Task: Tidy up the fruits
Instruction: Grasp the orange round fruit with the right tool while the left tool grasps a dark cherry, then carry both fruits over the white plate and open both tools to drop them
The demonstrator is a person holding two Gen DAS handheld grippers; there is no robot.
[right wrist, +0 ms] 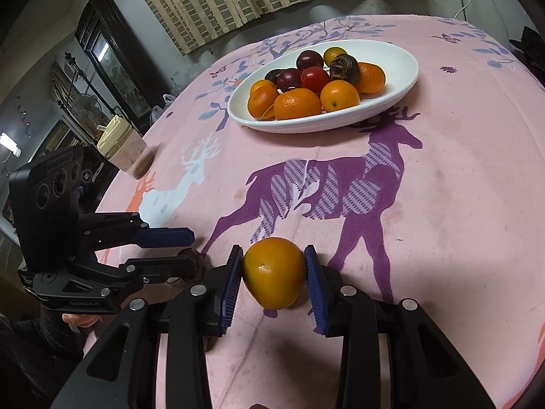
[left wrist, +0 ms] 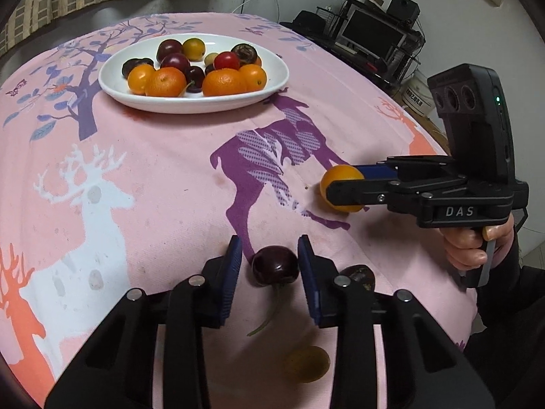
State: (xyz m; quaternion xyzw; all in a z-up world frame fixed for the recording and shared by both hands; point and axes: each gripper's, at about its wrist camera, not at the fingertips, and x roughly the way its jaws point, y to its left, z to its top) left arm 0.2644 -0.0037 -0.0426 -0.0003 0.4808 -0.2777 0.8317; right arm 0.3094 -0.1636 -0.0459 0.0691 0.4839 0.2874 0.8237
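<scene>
A white plate (left wrist: 112, 85) (right wrist: 405, 78) at the far side of the pink tablecloth holds several oranges, cherries and a tomato. My left gripper (left wrist: 269, 259) straddles a dark cherry (left wrist: 275, 265) lying on the cloth; its right pad touches the cherry, the left pad stands a little apart. My right gripper (right wrist: 274, 269) is shut on a yellow-orange fruit (right wrist: 274, 272), also in the left wrist view (left wrist: 337, 174), low over the cloth. In the right wrist view the left gripper (right wrist: 189, 250) is at the lower left with the cherry (right wrist: 192, 262) between its fingers.
A second dark fruit (left wrist: 357, 272) and a yellow fruit (left wrist: 306, 363) lie on the cloth under my left gripper. A lidded jar (right wrist: 126, 150) stands at the table's left edge. A monitor and shelves (left wrist: 371, 30) stand beyond the table's right side.
</scene>
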